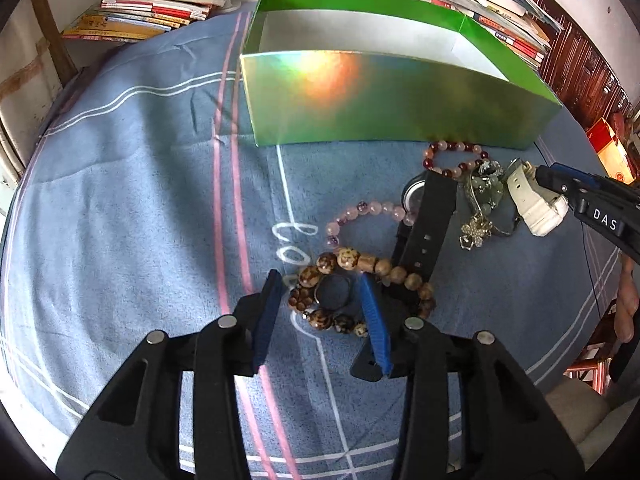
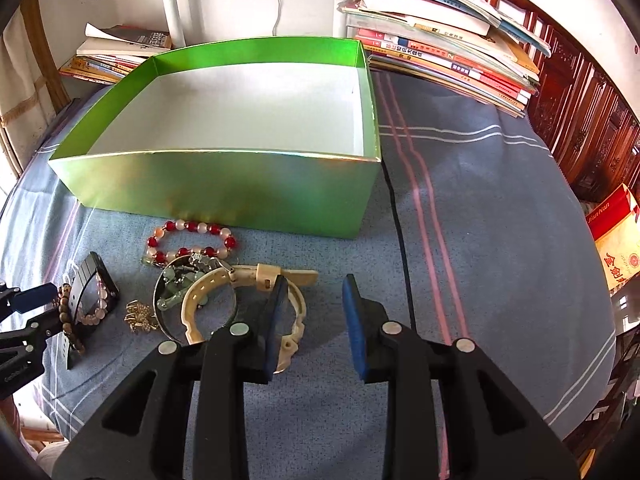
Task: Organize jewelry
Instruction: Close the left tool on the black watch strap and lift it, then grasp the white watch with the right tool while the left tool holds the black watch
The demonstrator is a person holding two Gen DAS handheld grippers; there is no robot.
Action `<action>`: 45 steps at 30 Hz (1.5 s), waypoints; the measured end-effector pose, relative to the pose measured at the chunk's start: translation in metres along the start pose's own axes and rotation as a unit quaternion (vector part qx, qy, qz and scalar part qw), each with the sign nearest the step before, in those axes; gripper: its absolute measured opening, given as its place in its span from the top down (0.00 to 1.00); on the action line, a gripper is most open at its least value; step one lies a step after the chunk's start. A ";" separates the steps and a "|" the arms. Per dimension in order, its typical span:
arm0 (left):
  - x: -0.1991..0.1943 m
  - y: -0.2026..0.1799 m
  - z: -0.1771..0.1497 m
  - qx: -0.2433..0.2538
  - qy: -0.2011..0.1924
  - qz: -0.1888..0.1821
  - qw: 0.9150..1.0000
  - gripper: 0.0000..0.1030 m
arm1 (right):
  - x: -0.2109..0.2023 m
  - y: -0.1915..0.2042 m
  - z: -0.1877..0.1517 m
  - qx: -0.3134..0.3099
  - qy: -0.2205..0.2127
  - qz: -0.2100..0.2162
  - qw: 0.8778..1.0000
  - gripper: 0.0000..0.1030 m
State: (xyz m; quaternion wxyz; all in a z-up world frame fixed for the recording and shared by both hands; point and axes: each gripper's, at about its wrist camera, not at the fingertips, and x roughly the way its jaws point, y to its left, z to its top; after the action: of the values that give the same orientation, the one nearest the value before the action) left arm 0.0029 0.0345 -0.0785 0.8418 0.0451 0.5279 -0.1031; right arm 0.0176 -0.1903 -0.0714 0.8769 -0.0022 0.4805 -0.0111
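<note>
Left gripper (image 1: 322, 296) jaws apart, straddling the brown bead bracelet (image 1: 340, 264), pads not pressing. Right gripper (image 2: 314, 312) apart, left pad over the cream watch (image 2: 248, 280), nothing clamped. Black watch (image 1: 430, 216) and pink bracelet (image 1: 360, 212) crowd the brown beads. Green box (image 2: 224, 184) behind, open. "DAS" on right gripper.

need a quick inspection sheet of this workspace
surface: blue striped cloth, wrinkled
job's things: green box open, nothing visible inside; brown bead bracelet, pink bead bracelet, black watch, red and white bracelet, cream watch piled in front of it
clutter: nothing seen
grippers: left gripper open around the brown bead bracelet; right gripper open, one pad over the cream watch
cables: thin black line on the cloth
surroundings: book stacks, dark wooden furniture
</note>
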 end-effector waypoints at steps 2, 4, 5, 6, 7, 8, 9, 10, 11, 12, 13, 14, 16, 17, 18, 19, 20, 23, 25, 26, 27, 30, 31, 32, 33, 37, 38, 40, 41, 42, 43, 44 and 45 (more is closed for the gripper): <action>0.001 -0.002 0.002 0.000 -0.004 0.004 1.000 0.72 | 0.000 0.001 -0.001 0.001 0.001 0.011 1.000 0.90; -0.001 -0.005 0.008 -0.009 -0.012 0.000 1.000 0.72 | -0.001 0.002 -0.001 -0.001 -0.001 0.008 1.000 0.91; -0.007 -0.005 0.011 -0.011 -0.024 -0.001 1.000 0.72 | -0.001 0.002 0.000 0.000 -0.002 0.009 1.000 0.93; -0.014 -0.004 0.014 -0.012 -0.039 -0.004 0.999 0.72 | -0.002 0.000 0.000 0.002 -0.004 0.009 1.000 0.94; -0.023 -0.003 0.017 -0.013 -0.055 -0.008 0.998 0.72 | -0.003 -0.001 0.000 0.006 -0.006 0.009 1.000 0.95; -0.034 -0.001 0.020 -0.014 -0.074 -0.011 0.997 0.72 | -0.004 -0.003 0.001 0.009 -0.009 0.005 1.000 0.95; -0.042 0.000 0.024 -0.016 -0.089 -0.010 0.996 0.72 | -0.005 -0.004 0.001 0.011 -0.011 0.001 1.000 0.95; -0.051 0.003 0.027 -0.019 -0.104 -0.006 0.994 0.72 | -0.006 -0.005 0.001 0.014 -0.012 -0.003 1.000 0.95; -0.061 0.008 0.030 -0.026 -0.121 0.002 0.992 0.72 | -0.006 -0.007 0.001 0.016 -0.013 -0.006 1.000 0.95; -0.065 0.012 0.033 -0.032 -0.131 0.007 0.991 0.72 | -0.005 -0.009 0.001 0.019 -0.012 -0.008 1.000 0.95; -0.068 0.017 0.037 -0.041 -0.136 0.015 0.990 0.72 | -0.004 -0.011 0.000 0.022 -0.010 -0.010 1.000 0.95; -0.068 0.023 0.040 -0.050 -0.136 0.025 0.989 0.72 | -0.003 -0.012 0.000 0.023 -0.008 -0.011 1.000 0.95; -0.060 0.027 0.044 -0.059 -0.122 0.032 0.990 0.71 | -0.002 -0.012 -0.001 0.024 -0.004 -0.010 1.000 0.94; -0.055 0.026 0.045 -0.058 -0.112 0.027 0.992 0.71 | -0.001 -0.012 -0.001 0.023 -0.003 -0.009 1.000 0.94; -0.053 0.025 0.041 -0.055 -0.105 0.021 0.993 0.71 | -0.001 -0.012 -0.001 0.022 -0.002 -0.008 1.000 0.94; -0.049 0.021 0.040 -0.048 -0.098 0.015 0.994 0.71 | 0.000 -0.011 -0.001 0.022 -0.002 -0.007 1.000 0.94; -0.045 0.014 0.039 -0.036 -0.090 0.007 0.995 0.71 | 0.000 -0.011 -0.001 0.021 -0.001 -0.006 1.000 0.93; -0.039 -0.005 0.033 0.003 -0.072 -0.018 0.997 0.63 | 0.001 -0.010 -0.003 0.021 0.000 -0.003 1.000 0.93; -0.037 -0.016 0.028 0.031 -0.061 -0.031 0.997 0.57 | 0.001 -0.010 -0.004 0.022 0.001 -0.002 1.000 0.93; -0.034 -0.022 0.026 0.050 -0.053 -0.036 0.997 0.54 | 0.002 -0.011 -0.004 0.023 0.002 -0.001 1.000 0.93; -0.031 -0.028 0.024 0.068 -0.044 -0.037 0.996 0.52 | 0.003 -0.011 -0.004 0.024 0.004 0.000 1.000 0.92; -0.014 -0.040 0.023 0.108 -0.020 -0.023 0.994 0.50 | 0.003 -0.011 -0.004 0.024 0.002 -0.001 1.000 0.92; -0.008 -0.040 0.023 0.113 -0.013 -0.020 0.993 0.50 | 0.003 -0.011 -0.004 0.023 0.001 -0.002 1.000 0.92; -0.003 -0.041 0.025 0.114 -0.006 -0.020 0.993 0.49 | 0.003 -0.011 -0.004 0.023 0.000 -0.003 1.000 0.92; 0.001 -0.041 0.028 0.113 -0.003 -0.028 0.993 0.50 | 0.003 -0.011 -0.005 0.023 0.000 -0.004 1.000 0.91; -0.001 -0.040 0.036 0.097 -0.012 -0.039 0.994 0.92 | 0.003 -0.012 -0.005 0.027 0.001 -0.006 1.000 0.86; -0.001 -0.036 0.038 0.085 -0.010 -0.047 0.995 0.98 | 0.003 -0.012 -0.005 0.027 0.000 -0.006 1.000 0.86; -0.003 -0.030 0.041 0.060 -0.011 -0.069 0.996 0.98 | 0.003 -0.013 -0.005 0.026 0.000 -0.006 1.000 0.86; -0.005 -0.029 0.041 0.055 -0.015 -0.065 0.996 0.98 | 0.003 -0.013 -0.005 0.026 0.000 -0.006 1.000 0.86; -0.009 -0.028 0.040 0.053 -0.023 -0.055 0.997 0.98 | 0.003 -0.013 -0.005 0.027 0.000 -0.005 1.000 0.86; -0.012 -0.027 0.040 0.051 -0.029 -0.051 0.997 0.98 | 0.003 -0.014 -0.005 0.028 0.001 -0.004 1.000 0.86; -0.016 -0.026 0.040 0.049 -0.034 -0.049 0.997 0.98 | 0.002 -0.014 -0.005 0.028 0.000 -0.005 1.000 0.86; -0.018 -0.025 0.040 0.047 -0.037 -0.047 0.997 0.98 | 0.002 -0.014 -0.005 0.027 0.000 -0.006 1.000 0.86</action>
State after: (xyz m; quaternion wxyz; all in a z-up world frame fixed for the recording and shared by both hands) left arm 0.0244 0.0051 -0.0437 0.8519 0.0559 0.4928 -0.1684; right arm 0.0140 -0.2043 -0.0753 0.8768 0.0186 0.4797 -0.0288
